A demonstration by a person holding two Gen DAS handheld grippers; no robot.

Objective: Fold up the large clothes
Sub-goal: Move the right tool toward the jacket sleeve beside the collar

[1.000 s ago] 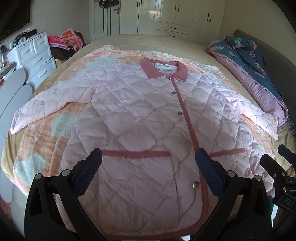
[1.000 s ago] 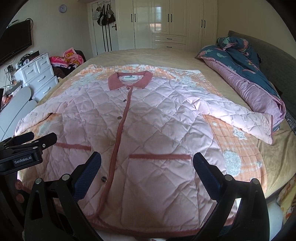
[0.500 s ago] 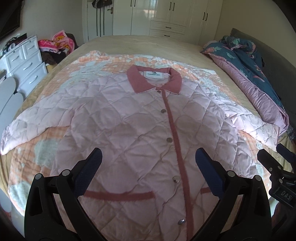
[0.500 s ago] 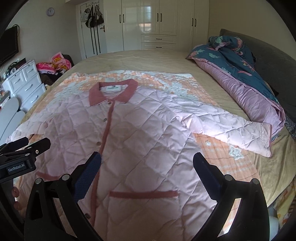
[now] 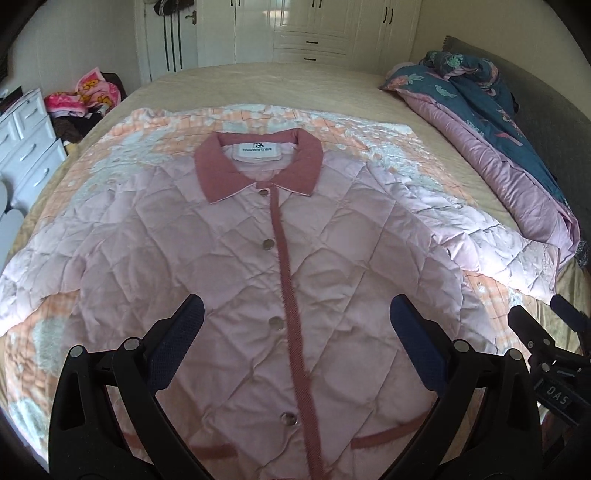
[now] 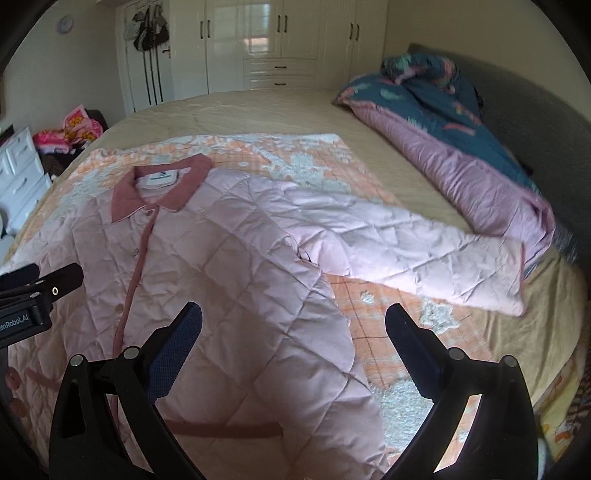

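- Pink quilted jacket lies flat, front up and buttoned, on an orange-and-white blanket spread over the bed — sleeves out to each side.
- Left gripper hangs above the jacket's front, fingers spread wide, gripping nothing.
- Right gripper hangs over the jacket's side edge — fingers spread, empty.
- Teal-and-mauve duvet is heaped along the bed's far side.

Before you: white wardrobes behind the bed, a rumpled quilt right, a dresser left.
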